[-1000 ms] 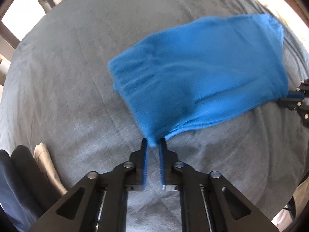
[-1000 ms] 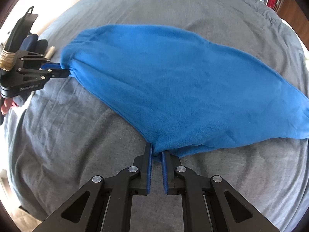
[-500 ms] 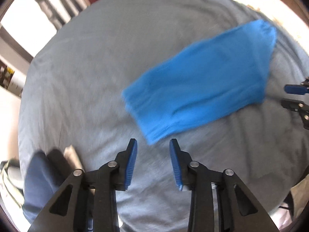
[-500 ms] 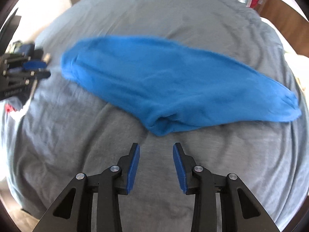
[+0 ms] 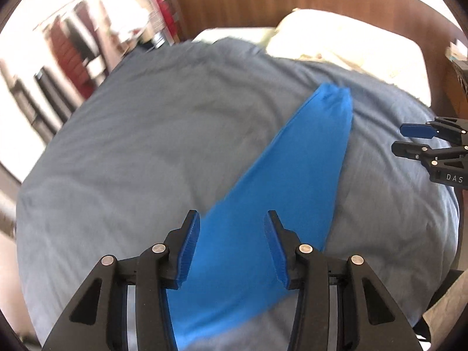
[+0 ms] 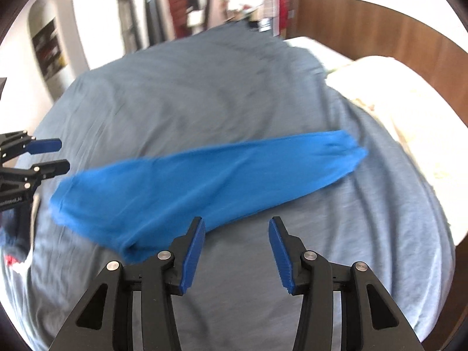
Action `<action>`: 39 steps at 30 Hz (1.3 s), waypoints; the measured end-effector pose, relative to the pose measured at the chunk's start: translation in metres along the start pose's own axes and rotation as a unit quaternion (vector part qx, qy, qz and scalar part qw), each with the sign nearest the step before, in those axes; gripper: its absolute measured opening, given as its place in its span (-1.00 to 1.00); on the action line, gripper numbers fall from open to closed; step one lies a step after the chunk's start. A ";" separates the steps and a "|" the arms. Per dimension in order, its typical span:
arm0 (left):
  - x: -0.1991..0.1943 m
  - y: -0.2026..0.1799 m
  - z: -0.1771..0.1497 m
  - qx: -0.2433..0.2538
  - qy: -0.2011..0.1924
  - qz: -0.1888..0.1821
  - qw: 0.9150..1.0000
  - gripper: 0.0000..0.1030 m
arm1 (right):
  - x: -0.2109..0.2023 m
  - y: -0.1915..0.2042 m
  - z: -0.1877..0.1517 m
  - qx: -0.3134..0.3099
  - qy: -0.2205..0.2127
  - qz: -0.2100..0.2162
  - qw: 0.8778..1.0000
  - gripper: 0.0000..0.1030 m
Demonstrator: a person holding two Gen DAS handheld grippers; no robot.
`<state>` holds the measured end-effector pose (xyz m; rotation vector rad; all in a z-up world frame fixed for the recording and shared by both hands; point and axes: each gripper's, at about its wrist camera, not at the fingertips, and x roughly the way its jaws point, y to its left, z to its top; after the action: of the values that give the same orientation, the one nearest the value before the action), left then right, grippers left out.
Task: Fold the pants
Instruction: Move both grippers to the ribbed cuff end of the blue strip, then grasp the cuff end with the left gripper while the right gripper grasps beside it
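The left wrist camera sat behind the left gripper [image 5: 232, 247] and looked down along its 2 fingers at the bed [image 5: 146, 146], from close above the blue pants [image 5: 292, 181]. It faced the wooden headboard [image 5: 248, 8]. The right wrist camera sat behind the right gripper [image 6: 236, 250] and looked across the same bed, a bit farther from the pants. Both views shared the pants, the grey cover, the pillow [image 6: 409, 93] and the headboard. Each view caught the other gripper at its edge.

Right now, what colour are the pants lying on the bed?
Plain bright blue pants, no pattern, on a grey bedspread; clearest in the right wrist view.
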<state>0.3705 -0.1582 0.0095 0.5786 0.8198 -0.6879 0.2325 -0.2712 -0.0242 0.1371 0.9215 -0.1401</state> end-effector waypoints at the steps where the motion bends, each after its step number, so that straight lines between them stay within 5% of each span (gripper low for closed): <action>1: 0.004 -0.004 0.013 0.009 -0.006 -0.003 1.000 -0.12 | -0.002 -0.011 0.002 0.012 -0.010 -0.005 1.000 -0.09; 16: 0.097 -0.068 0.164 0.094 -0.043 -0.111 0.988 -0.06 | 0.038 -0.134 0.027 0.158 -0.086 0.009 0.984 -0.09; 25: 0.190 -0.113 0.228 0.133 0.014 -0.191 0.972 -0.07 | 0.085 -0.184 0.036 0.256 -0.101 0.024 0.961 -0.09; 39: 0.298 -0.160 0.272 0.134 0.088 -0.288 0.944 -0.21 | 0.166 -0.265 0.022 0.399 -0.076 0.066 0.911 -0.24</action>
<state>0.5233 -0.5460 -0.1115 0.6553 1.0870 -1.3123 0.3011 -0.5458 -0.1595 0.9363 0.6488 -0.3933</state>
